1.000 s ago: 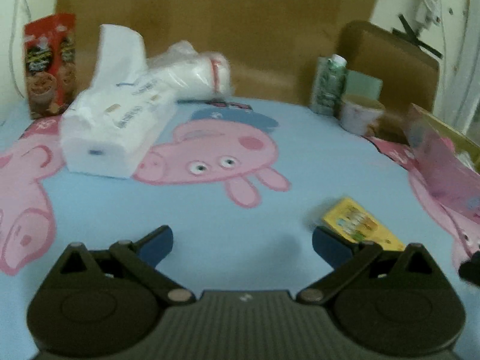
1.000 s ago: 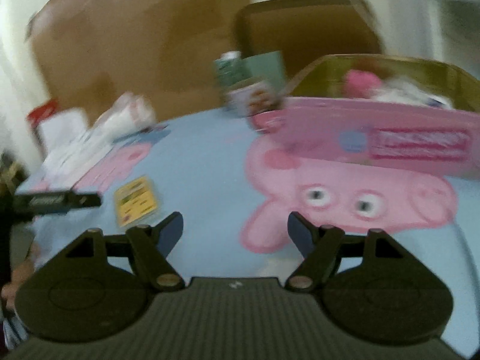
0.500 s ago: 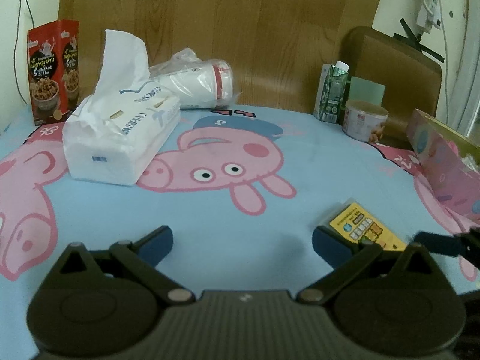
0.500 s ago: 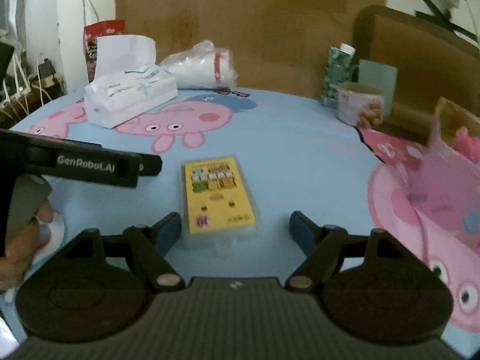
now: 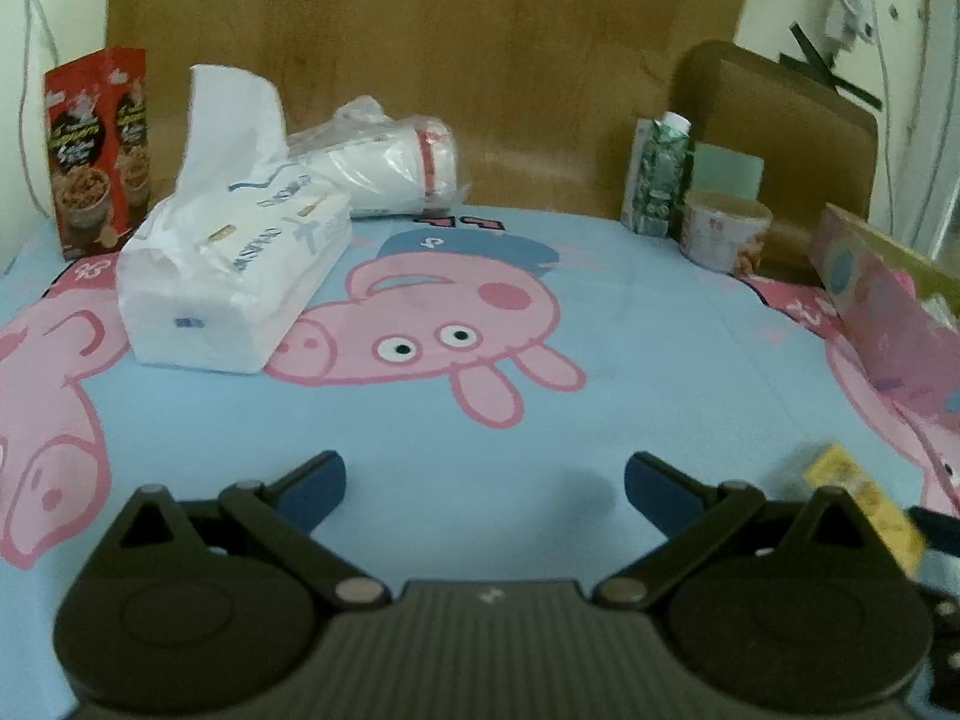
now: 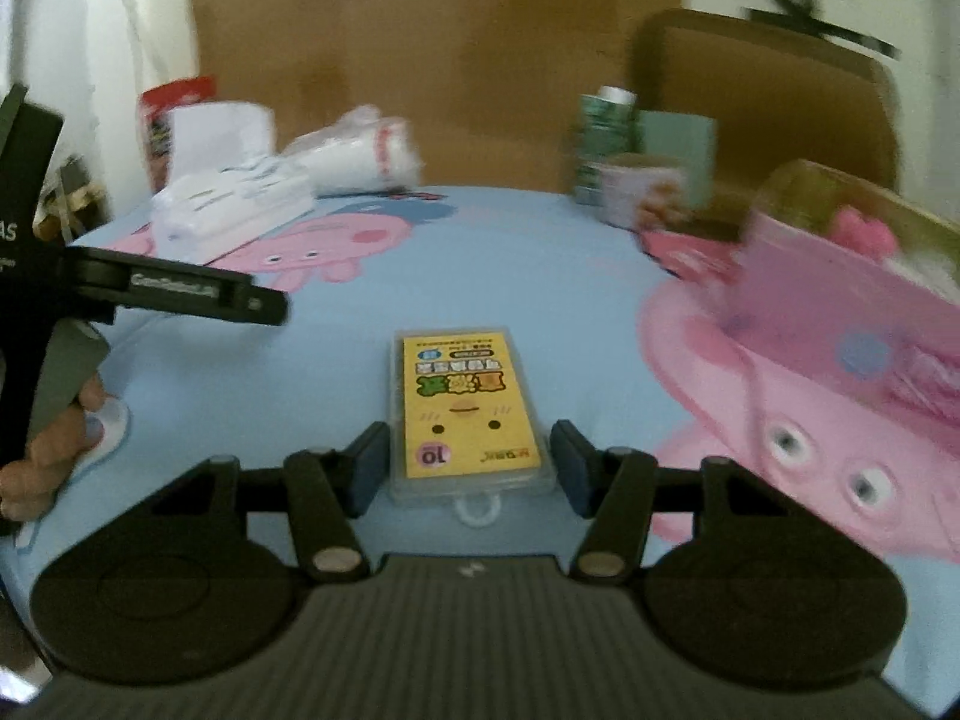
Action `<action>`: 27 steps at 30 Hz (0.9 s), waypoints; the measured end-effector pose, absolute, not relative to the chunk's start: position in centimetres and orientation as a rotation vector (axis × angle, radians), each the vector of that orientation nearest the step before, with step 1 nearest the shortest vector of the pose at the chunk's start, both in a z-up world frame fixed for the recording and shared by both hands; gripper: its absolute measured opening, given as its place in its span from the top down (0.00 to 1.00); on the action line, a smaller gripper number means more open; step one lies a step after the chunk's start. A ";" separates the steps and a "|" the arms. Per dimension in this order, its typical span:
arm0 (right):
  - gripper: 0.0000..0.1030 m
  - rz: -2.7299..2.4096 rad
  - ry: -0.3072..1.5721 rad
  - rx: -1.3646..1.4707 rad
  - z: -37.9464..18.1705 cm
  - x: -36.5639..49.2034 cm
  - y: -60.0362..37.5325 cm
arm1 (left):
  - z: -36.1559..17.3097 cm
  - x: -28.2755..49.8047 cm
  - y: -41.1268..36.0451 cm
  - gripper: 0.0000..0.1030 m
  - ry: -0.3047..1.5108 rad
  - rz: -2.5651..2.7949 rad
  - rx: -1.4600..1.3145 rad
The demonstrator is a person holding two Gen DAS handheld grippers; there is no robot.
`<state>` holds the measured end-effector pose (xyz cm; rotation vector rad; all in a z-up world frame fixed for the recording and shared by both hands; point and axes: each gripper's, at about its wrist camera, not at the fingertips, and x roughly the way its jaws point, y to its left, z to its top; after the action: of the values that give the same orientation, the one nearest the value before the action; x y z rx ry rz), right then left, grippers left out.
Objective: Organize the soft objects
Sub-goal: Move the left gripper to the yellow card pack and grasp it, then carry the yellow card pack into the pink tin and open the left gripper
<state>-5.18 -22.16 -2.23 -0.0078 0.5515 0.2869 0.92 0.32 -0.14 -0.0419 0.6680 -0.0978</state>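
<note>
A red snack box is stood at the far left of the bench, which is covered by a blue cloth with pink pigs. A white tissue pack is laid next to it, and a bag of paper cups behind that. The left claw is held wide open over bare cloth, with nothing in it. A yellow packet is laid flat in the middle, between the blue pads of the right claw. That claw is being closed, but the packet is not yet squeezed. A pink box is seen at the right.
</note>
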 end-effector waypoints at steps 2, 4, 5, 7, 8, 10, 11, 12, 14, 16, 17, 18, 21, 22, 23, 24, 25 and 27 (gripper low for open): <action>0.41 0.245 0.538 0.008 -2.5 -6.3 -23.1 | 0.0 0.8 -0.5 0.00 0.684 -0.134 -0.033; 0.41 0.218 0.528 0.020 -2.7 -7.0 -23.7 | 0.5 0.4 -1.5 0.00 0.711 -0.235 -0.098; 0.41 0.213 0.523 0.029 -2.7 -7.2 -24.0 | 0.8 0.3 -2.2 0.01 0.728 -0.297 -0.127; 0.41 0.212 0.519 0.052 -2.8 -7.3 -24.4 | 1.3 0.2 -4.2 0.01 0.774 -0.435 -0.163; 0.41 0.216 0.517 0.067 -2.8 -7.3 -24.5 | 1.4 0.1 -5.3 0.04 0.797 -0.485 -0.171; 0.41 0.227 0.513 0.102 -2.9 -7.2 -25.0 | 1.4 0.1 -7.5 0.10 0.847 -0.565 -0.167; 0.41 0.237 0.510 0.128 -2.9 -7.2 -25.4 | 1.3 0.3 -8.4 0.14 0.868 -0.590 -0.162; 0.41 0.246 0.507 0.156 -2.9 -7.3 -25.9 | 1.2 0.3 -9.2 0.14 0.880 -0.602 -0.155; 0.41 0.267 0.499 0.216 -3.0 -7.3 -26.7 | 1.2 0.3 -10.8 0.41 0.879 -0.613 -0.117; 0.42 0.278 0.488 0.242 -3.1 -7.5 -27.2 | 1.3 0.5 -12.2 0.57 0.903 -0.647 -0.105; 0.42 0.268 0.478 0.240 -3.1 -7.6 -27.3 | 1.3 0.5 -12.7 0.57 0.907 -0.656 -0.107; 0.42 0.254 0.467 0.234 -3.1 -7.7 -27.4 | 1.5 0.6 -13.1 0.57 0.903 -0.662 -0.102; 0.42 0.224 0.410 0.232 -2.5 -8.0 -28.3 | 2.8 0.7 -14.5 0.57 0.866 -0.693 -0.083; 0.42 0.214 0.387 0.229 -2.1 -8.0 -28.7 | 3.5 0.8 -15.1 0.57 0.850 -0.709 -0.075; 0.42 0.197 0.359 0.220 -1.6 -8.0 -29.1 | 4.2 1.0 -15.8 0.57 0.835 -0.723 -0.064; 0.42 0.182 0.336 0.211 -1.2 -8.0 -29.5 | 4.9 1.2 -16.6 0.57 0.818 -0.735 -0.049; 0.42 0.165 0.314 0.205 -0.8 -7.9 -29.9 | 5.6 1.5 -17.6 0.57 0.800 -0.744 -0.031; 0.42 0.133 0.279 0.207 0.1 -7.3 -31.2 | 6.8 2.3 -19.6 0.57 0.768 -0.760 0.001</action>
<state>-7.28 -31.15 0.06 0.2068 0.2795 0.1332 2.31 -19.61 6.76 0.0013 0.7684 -0.7601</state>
